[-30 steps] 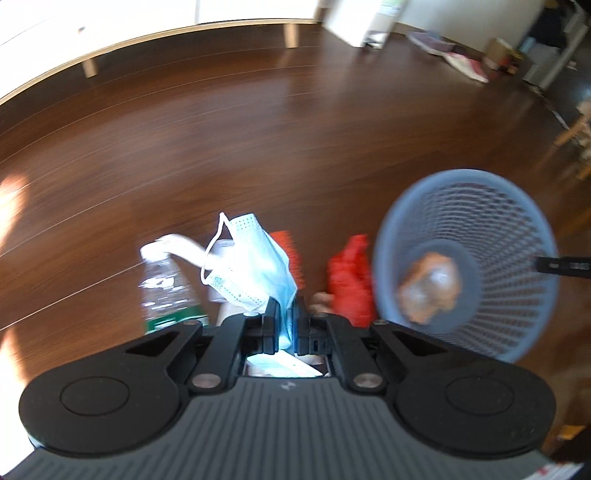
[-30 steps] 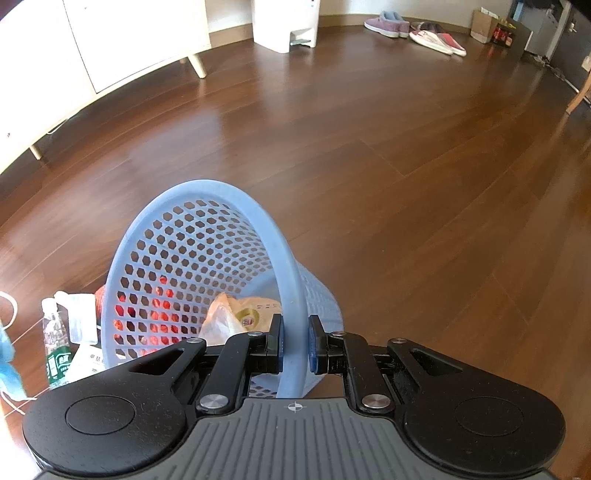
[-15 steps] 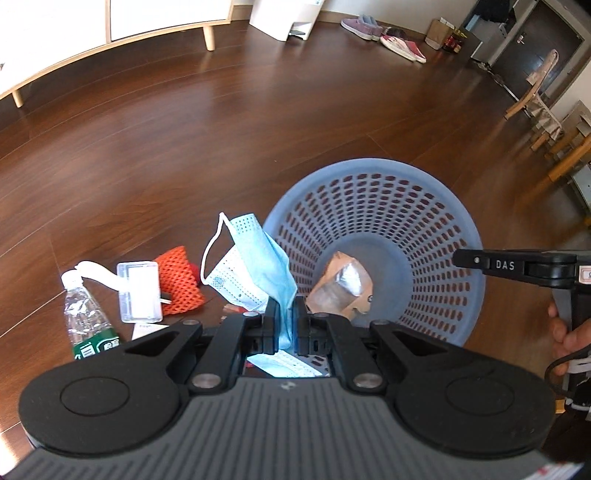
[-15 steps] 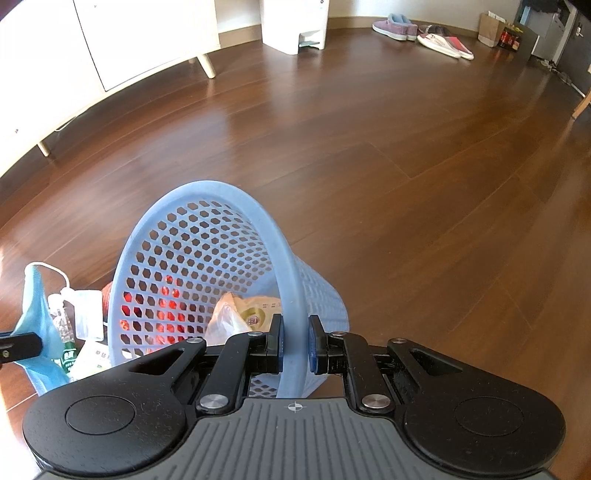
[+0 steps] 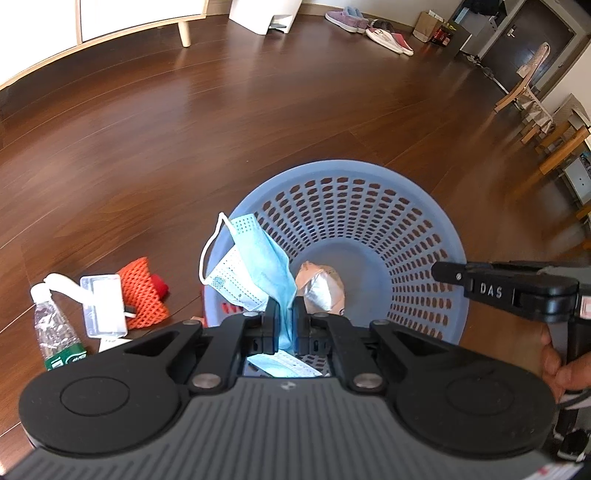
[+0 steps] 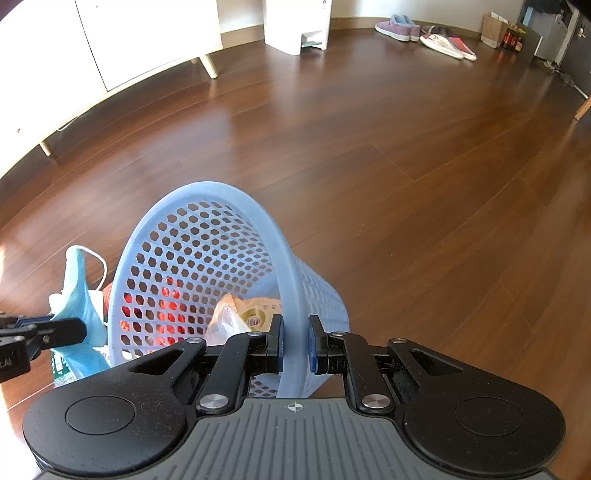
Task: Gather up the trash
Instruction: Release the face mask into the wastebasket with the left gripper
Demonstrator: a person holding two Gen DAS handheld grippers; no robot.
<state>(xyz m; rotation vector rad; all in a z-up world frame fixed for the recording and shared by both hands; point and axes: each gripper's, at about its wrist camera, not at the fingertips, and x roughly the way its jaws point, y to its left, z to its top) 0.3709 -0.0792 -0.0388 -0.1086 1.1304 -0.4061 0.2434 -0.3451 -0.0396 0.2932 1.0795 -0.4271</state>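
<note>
Dark wood plank floor (image 6: 406, 155), sunlit; white cabinet on legs (image 6: 122, 44) and slippers (image 5: 349, 19) well beyond the basket, not relevant.

Blue perforated basket (image 5: 369, 177) is the landmark. Right gripper (image 6: 294, 341) has its jaws pinched on the basket rim, one pad inside the wall, one outside. Basket sits tilted, mouth angled toward the litter side. My read: held that way to present the opening to the other hand and stop a light plastic basket from sliding.

Left gripper (image 5: 283, 325) is clamped on a blue surgical mask (image 5: 258, 266). Mask stands up from the jaws, ear loop free, a bit trailing behind the pads. From the left wrist view it overlaps the basket's near-left rim; from the right wrist view it sits just outside the basket wall on the litter side. So: at the rim, not yet clearly over the opening. Needs a little more travel toward basket centre before release, or the mask may drape on the rim.

Inside the basket: crumpled foil-lined snack wrapper (image 5: 321, 284) on the bottom.

Left of the basket on the floor: orange mesh netting (image 5: 142, 291), clear plastic box (image 5: 102, 304), plastic water bottle (image 5: 55, 332). Uncollected.
</note>
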